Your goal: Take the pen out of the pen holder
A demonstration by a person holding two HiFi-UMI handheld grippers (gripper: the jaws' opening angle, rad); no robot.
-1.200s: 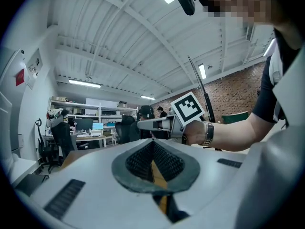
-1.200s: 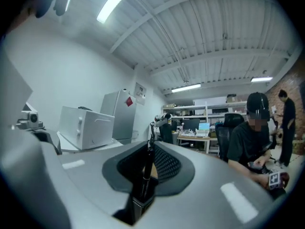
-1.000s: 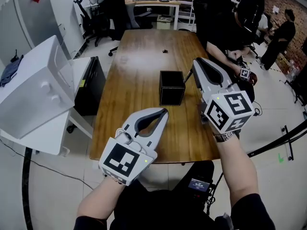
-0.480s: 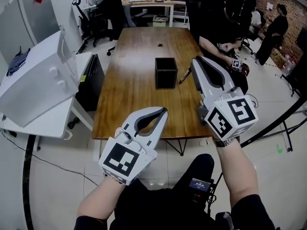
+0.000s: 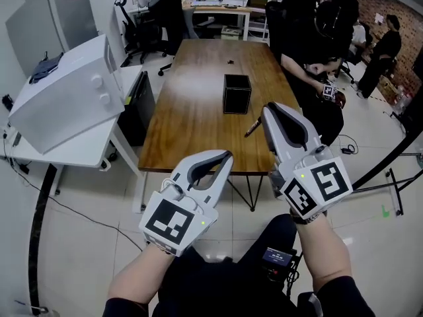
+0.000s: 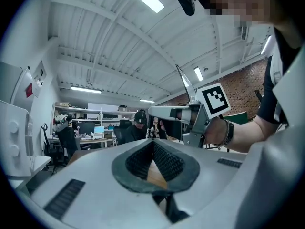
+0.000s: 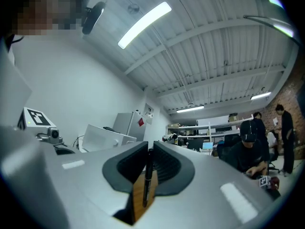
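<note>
The right gripper [image 5: 266,109] pinches the pen [image 5: 252,128], near of the holder [image 5: 236,93]. The left gripper [image 5: 227,155] is pressed together, empty. Grip firmly; the thin pen could pivot.

The pen [image 5: 252,129] has its upper end hidden between the jaws of the right gripper [image 5: 266,109].

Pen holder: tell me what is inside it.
Nothing sticks out above the rim of the pen holder. Its inside is dark, so the bottom cannot be seen. The pen is outside it, clamped in the right gripper.
</note>
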